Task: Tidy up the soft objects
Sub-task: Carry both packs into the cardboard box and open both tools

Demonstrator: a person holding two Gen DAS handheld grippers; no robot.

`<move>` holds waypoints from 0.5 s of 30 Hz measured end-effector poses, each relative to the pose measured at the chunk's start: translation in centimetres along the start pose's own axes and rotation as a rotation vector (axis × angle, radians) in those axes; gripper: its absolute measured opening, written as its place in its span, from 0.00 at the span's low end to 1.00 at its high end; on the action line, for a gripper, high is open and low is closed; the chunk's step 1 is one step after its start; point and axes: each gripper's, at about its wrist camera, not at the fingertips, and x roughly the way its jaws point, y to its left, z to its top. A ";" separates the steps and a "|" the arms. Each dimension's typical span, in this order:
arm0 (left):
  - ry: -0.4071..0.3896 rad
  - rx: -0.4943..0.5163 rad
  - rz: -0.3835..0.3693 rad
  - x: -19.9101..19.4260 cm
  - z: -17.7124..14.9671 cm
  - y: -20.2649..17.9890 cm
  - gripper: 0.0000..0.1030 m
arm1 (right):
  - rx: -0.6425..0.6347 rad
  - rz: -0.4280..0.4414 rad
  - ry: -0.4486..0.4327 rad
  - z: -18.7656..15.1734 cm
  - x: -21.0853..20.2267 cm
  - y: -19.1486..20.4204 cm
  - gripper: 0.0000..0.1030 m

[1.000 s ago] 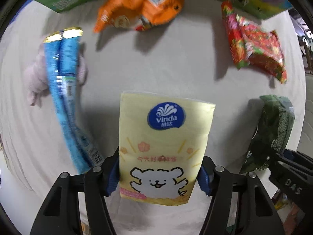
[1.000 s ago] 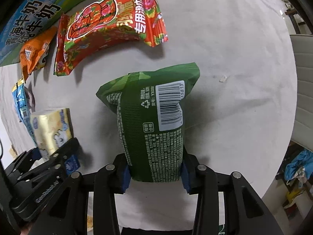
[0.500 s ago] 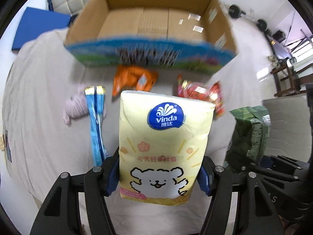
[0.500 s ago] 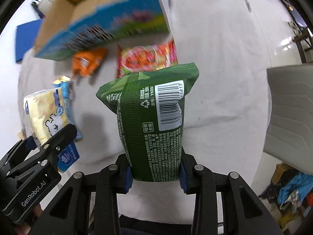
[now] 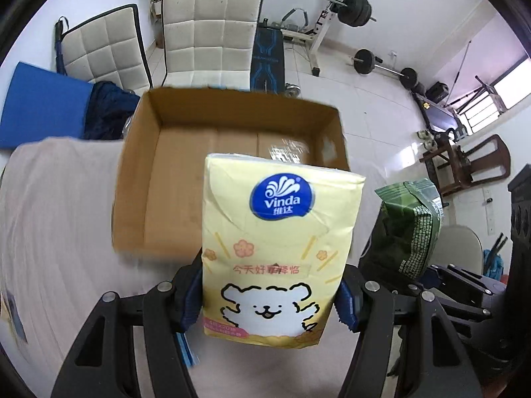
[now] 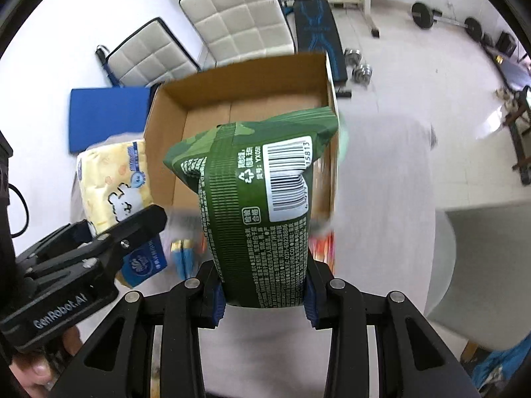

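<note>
My left gripper (image 5: pixel 270 301) is shut on a yellow Vinda tissue pack (image 5: pixel 275 252) with a white bear print, held up in front of an open cardboard box (image 5: pixel 186 172). The pack also shows in the right wrist view (image 6: pixel 113 179). My right gripper (image 6: pixel 264 290) is shut on a green snack bag (image 6: pixel 259 205) with a barcode, held upright before the same box (image 6: pixel 232 99). The green bag shows at the right of the left wrist view (image 5: pixel 408 229). The box looks empty inside.
The box stands on a table covered with a pale cloth (image 5: pixel 49 215). A blue packet (image 6: pixel 182 255) and a red packet (image 6: pixel 323 245) lie blurred under the green bag. Two white padded chairs (image 5: pixel 205 33), a blue mat (image 5: pixel 39 106) and weight gear (image 5: pixel 348 6) stand behind.
Both grippers have lifted and tilted up with their packs. The view has swung from the packets on the cloth to the open box and the room behind.
</note>
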 end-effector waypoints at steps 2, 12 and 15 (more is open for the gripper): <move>0.032 -0.008 -0.013 0.9 2.5 0.8 0.60 | 0.002 -0.018 0.008 2.4 1.4 0.3 0.37; 0.227 -0.059 -0.070 10.5 9.2 4.6 0.60 | 0.017 -0.112 0.108 14.8 10.5 0.4 0.37; 0.272 -0.070 -0.094 12.5 9.5 5.1 0.60 | 0.039 -0.109 0.154 17.3 13.1 0.1 0.38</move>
